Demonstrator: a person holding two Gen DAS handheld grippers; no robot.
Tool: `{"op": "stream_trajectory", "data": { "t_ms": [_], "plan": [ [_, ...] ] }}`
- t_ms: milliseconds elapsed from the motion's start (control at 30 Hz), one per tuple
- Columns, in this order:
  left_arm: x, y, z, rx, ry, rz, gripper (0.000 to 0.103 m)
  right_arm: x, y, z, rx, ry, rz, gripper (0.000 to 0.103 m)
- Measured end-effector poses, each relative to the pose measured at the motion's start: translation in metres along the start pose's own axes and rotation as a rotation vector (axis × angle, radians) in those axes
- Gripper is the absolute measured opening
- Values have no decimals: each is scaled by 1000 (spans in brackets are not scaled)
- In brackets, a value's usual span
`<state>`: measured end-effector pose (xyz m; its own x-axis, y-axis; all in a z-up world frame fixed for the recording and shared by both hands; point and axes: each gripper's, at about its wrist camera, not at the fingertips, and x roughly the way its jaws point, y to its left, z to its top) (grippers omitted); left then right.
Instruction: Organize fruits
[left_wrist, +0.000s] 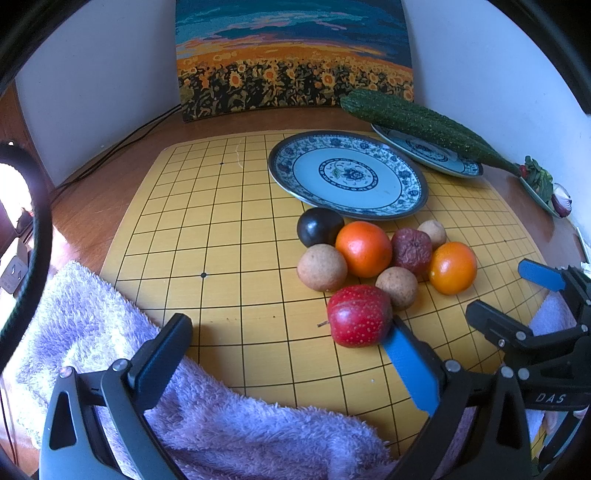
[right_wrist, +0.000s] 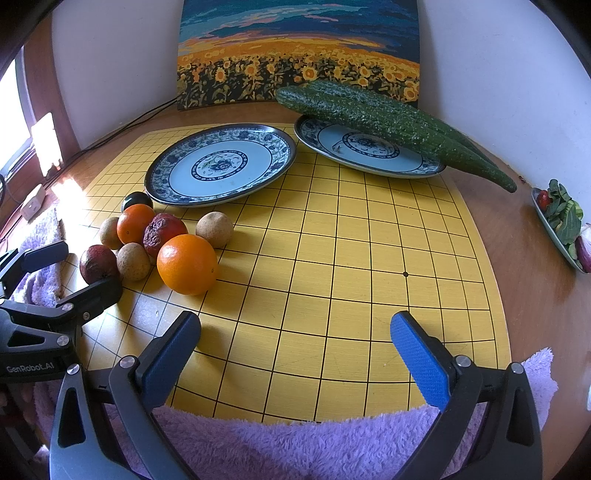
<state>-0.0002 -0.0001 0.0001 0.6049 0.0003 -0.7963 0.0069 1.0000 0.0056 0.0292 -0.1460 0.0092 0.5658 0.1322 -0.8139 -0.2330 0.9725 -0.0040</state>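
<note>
Near the middle of the yellow gridded Go board (left_wrist: 221, 229), a cluster of small fruits is gathered just in front of an empty blue-and-white patterned plate (left_wrist: 347, 175). Two round oranges (left_wrist: 364, 249), three brown rough-skinned round fruits (left_wrist: 321, 267), a wrinkled dark red fruit (left_wrist: 411, 251), a black plum (left_wrist: 319, 226) and a speckled red apple-like fruit (left_wrist: 359, 315) are seen packed together, most of them touching.

The left gripper (left_wrist: 291, 354) is held with its jaws wide apart and nothing between them; its right blue pad (left_wrist: 410, 369) is seen just beside the speckled red fruit, though contact cannot be told. The right gripper (right_wrist: 295, 354) is likewise spread open and empty over bare board, well apart from the fruits.

Only in the right wrist view is a second patterned plate (right_wrist: 369, 151) shown in full at the far edge of the board, with a long green bumpy cucumber (right_wrist: 388, 122) laid across it; there the plum is mostly hidden behind an orange. A lilac fluffy towel (right_wrist: 295, 443) is draped over the near edge. At the right edge of the desk (right_wrist: 535, 277), a small dish of greens (right_wrist: 561, 218) is seen, and a sunflower-field painting (right_wrist: 295, 51) is leaned on the wall.
</note>
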Motion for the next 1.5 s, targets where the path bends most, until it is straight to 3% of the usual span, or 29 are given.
{"op": "stream_trajectory", "data": {
  "t_ms": [1500],
  "plan": [
    [-1,0,-1,3,1,-2,102,0,1,1,5,6,-5,103]
  ]
}}
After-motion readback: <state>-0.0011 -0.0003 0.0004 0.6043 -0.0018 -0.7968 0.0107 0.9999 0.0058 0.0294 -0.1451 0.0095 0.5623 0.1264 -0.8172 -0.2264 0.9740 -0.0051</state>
